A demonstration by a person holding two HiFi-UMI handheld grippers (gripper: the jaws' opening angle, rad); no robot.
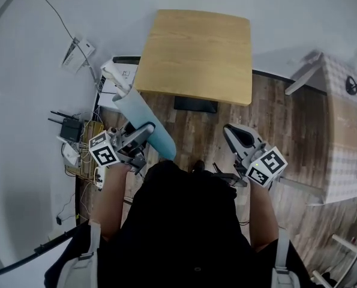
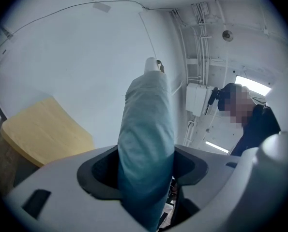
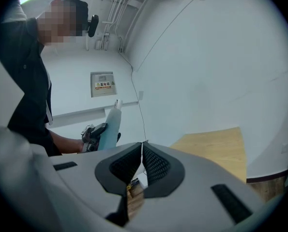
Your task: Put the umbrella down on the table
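Note:
A folded light-blue umbrella (image 1: 143, 120) with a white tip is held in the air in front of the person, left of the wooden table (image 1: 196, 56). My left gripper (image 1: 141, 135) is shut on the umbrella (image 2: 146, 144), whose sleeve rises between the jaws toward its white tip. The table (image 2: 42, 129) lies to the left in the left gripper view. My right gripper (image 1: 231, 132) is shut with nothing between its jaws, held near the table's front right corner. In the right gripper view the umbrella (image 3: 110, 127) shows at left and the table (image 3: 216, 149) at right.
A router, power strips and cables (image 1: 76, 143) lie on the floor at the left by the wall. A white box (image 1: 121, 77) sits beside the table's left edge. A light bench or counter (image 1: 340, 131) stands at the right. The floor is dark wood.

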